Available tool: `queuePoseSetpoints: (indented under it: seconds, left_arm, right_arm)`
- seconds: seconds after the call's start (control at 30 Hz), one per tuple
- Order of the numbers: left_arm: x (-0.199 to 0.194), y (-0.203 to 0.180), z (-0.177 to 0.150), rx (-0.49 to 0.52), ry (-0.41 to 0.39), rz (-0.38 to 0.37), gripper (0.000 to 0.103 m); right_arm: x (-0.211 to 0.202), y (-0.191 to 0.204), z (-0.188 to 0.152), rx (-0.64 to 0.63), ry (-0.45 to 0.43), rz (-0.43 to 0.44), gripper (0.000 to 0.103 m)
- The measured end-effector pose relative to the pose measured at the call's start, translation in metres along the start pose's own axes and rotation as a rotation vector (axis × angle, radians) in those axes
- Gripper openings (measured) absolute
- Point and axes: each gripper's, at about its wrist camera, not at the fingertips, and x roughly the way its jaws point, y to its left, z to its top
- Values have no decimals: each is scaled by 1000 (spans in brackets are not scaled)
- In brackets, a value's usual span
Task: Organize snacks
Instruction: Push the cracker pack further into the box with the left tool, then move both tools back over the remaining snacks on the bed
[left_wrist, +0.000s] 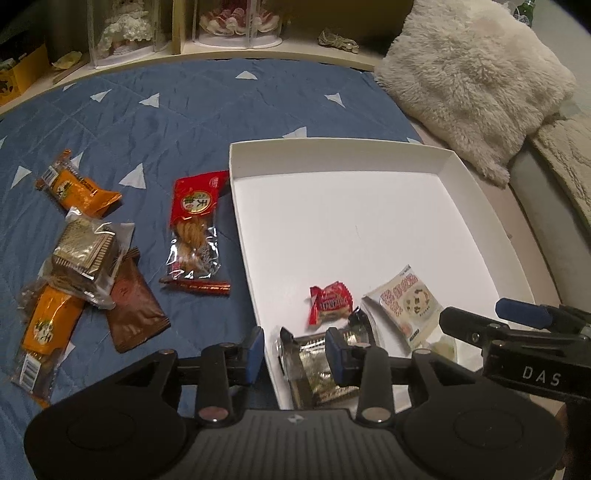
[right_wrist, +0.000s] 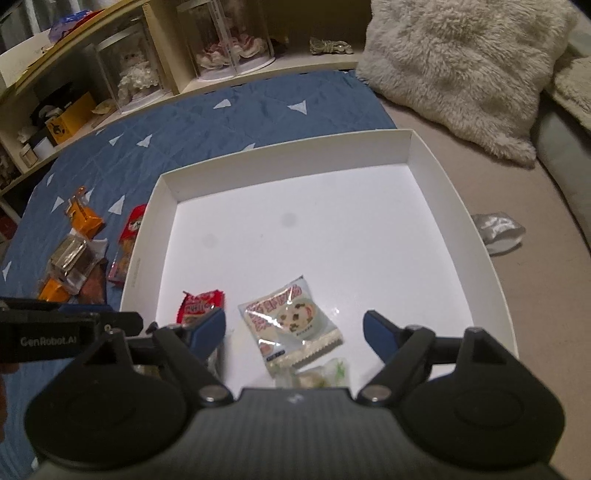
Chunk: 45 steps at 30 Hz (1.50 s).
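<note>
Left wrist view: a white shallow box (left_wrist: 461, 206) sits on a blue quilt (left_wrist: 147, 122) patterned with white triangles. The left gripper (left_wrist: 295, 354) hangs over the box's near left wall, its blue pads a little apart with nothing pinched between them; a silver foil packet (left_wrist: 314, 373) lies in the box just beneath. Beside it in the box are a small red candy wrapper (left_wrist: 330, 302) and a pale cookie packet (left_wrist: 410, 299). On the quilt left of the box lie a red-topped clear snack bag (left_wrist: 195, 229) (large Chinese characters on a round gold label), two orange packets (left_wrist: 75, 190), a clear-wrapped gold-brown pastry (left_wrist: 83, 254) and a brown sachet (left_wrist: 133, 306). At right, the other gripper's black body reads "DAS".

Right wrist view: the right gripper (right_wrist: 294, 330) stands wide and empty above the cookie packet (right_wrist: 291, 321), which pictures a chocolate-chip cookie; its lettering is unreadable. The black body at left reads "GenRobot.AI". A fluffy cream cushion (right_wrist: 461, 74) lies beyond the box (right_wrist: 491, 266).
</note>
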Motion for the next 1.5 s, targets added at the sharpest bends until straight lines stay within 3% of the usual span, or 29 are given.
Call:
queuePoseSetpoints:
  seconds: [0.17, 0.37, 0.5, 0.7, 1.0, 1.33, 1.5]
  left_arm:
    - [-8, 3, -8, 2, 1, 4, 41]
    - [-21, 8, -20, 11, -3, 24, 59]
    - [-27, 15, -24, 11, -4, 44, 85]
    - [-35, 27, -28, -16, -36, 60, 103]
    - [-44, 58, -35, -20, -47, 63, 103]
    - [-71, 133, -34, -80, -82, 129, 103]
    - [-82, 167, -36, -125, -108, 138, 103]
  right_arm:
    - [-10, 6, -9, -13, 8, -32, 87]
    - [-21, 6, -16, -2, 2, -41, 92]
    - [-27, 8, -20, 6, -5, -44, 97]
    - [-35, 7, -26, 35, -29, -60, 102]
    - [-39, 17, -32, 16, -56, -66, 102]
    - [-36, 46, -35, -17, -94, -68, 102]
    - [-34, 71, -36, -69, -138, -21, 102]
